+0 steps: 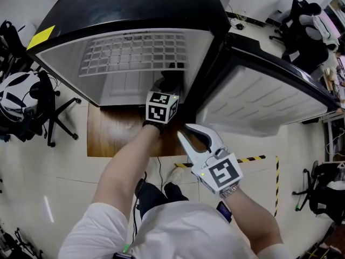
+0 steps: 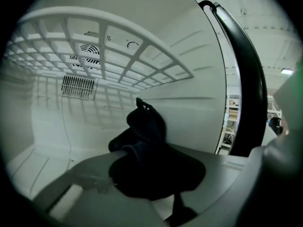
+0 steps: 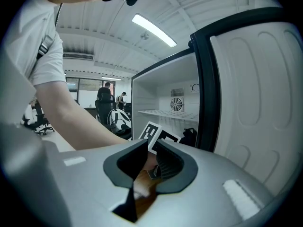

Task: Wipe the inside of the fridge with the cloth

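Left gripper [image 2: 158,167] is clamped on the dark crumpled cloth [image 2: 147,124] – inside the black white-lined fridge [image 1: 135,4], against its right wall. Right gripper [image 3: 150,143] hangs outside – jaws narrow, nothing between.

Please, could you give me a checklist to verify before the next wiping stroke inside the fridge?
1. The dark crumpled cloth is gripped in the jaws of the left gripper: ok.
2. The left gripper is inside the white fridge compartment, under the white grid shelf: ok.
3. The black-edged fridge door is wide open: ok.
4. The right gripper is outside the fridge, jaws empty: ok.
5. The cloth presses on the right inner wall: cannot tell.
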